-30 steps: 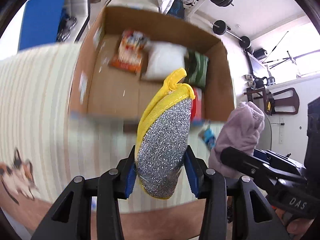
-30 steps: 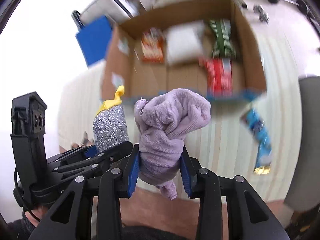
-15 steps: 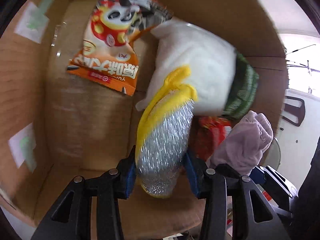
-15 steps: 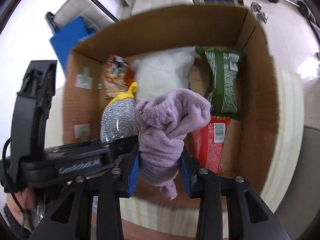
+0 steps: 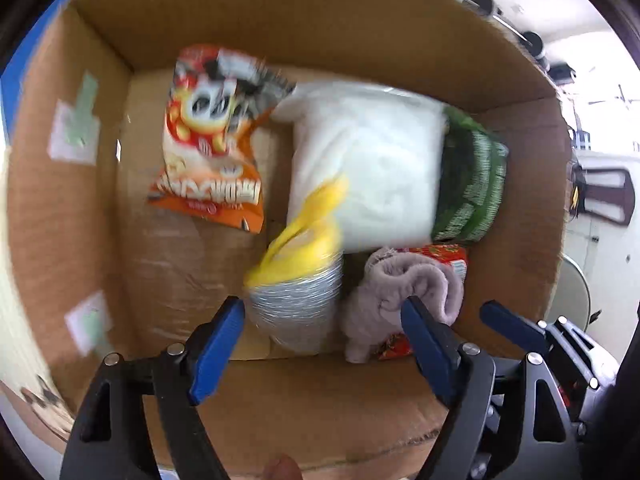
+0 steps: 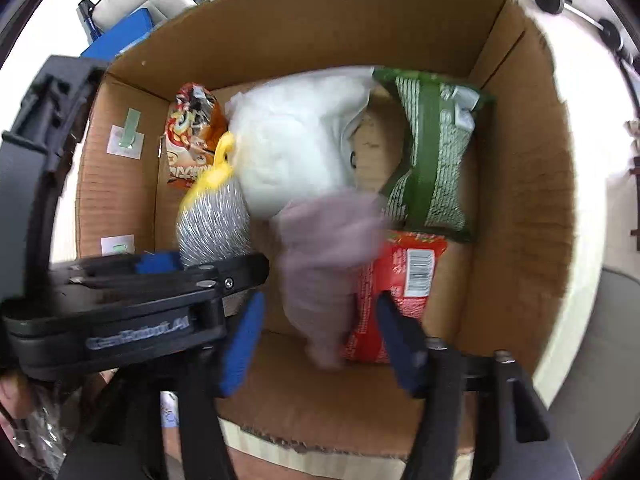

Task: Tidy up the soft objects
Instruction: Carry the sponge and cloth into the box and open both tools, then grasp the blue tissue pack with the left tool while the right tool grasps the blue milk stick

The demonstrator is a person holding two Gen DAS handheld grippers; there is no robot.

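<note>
Both tools hang spread wide over the cardboard box (image 5: 72, 184): left tool (image 5: 320, 332) released above the silver-and-yellow scrubber (image 5: 298, 300), right tool (image 6: 320, 340) released above the lilac cloth (image 6: 324, 264), both blurred inside, beside snack packets.

The cardboard box (image 5: 328, 20) looks matt and fibrous, the scrubber (image 5: 296, 304) glittery silver mesh with soft yellow cloth, the lilac towel (image 5: 404, 296) fuzzy terry, the snack bags (image 6: 432, 152) glossy crinkled plastic film.
</note>
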